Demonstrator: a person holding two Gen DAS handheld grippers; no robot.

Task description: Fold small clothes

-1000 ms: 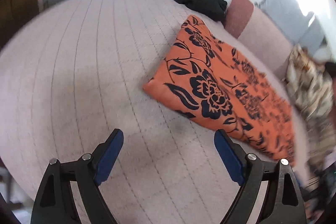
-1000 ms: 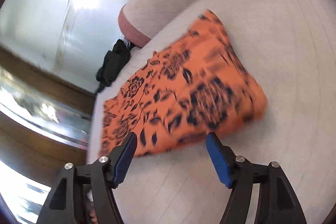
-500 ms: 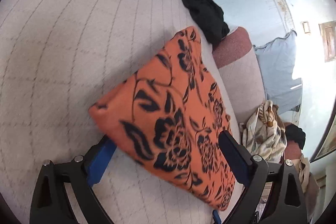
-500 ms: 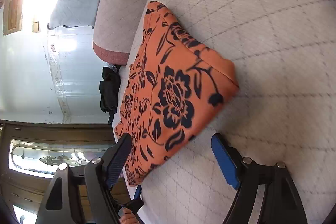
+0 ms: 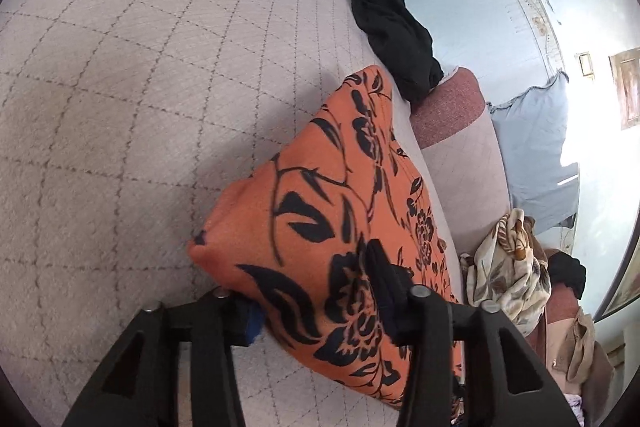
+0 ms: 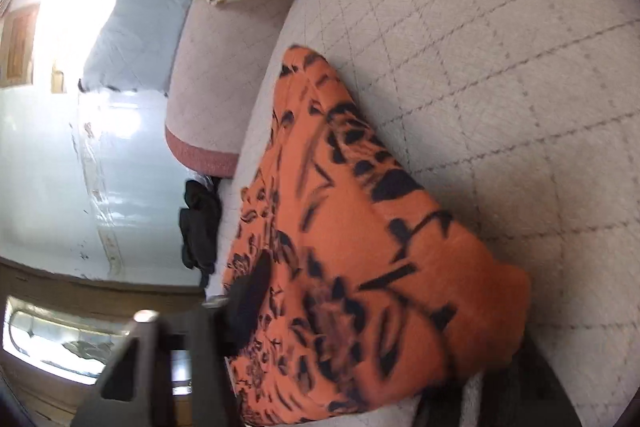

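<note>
Left wrist view: the left gripper (image 5: 316,301) pinches the near corner of the folded orange floral garment (image 5: 340,203), which lies on the quilted sofa seat (image 5: 120,87), its long axis running away to the upper right.

Right wrist view: the right gripper (image 6: 360,359) pinches the garment's opposite near corner (image 6: 480,291); both sit equally close.

Both grippers' jaws closed in, now clamping orange cloth (image 5: 320,211) corners.
</note>
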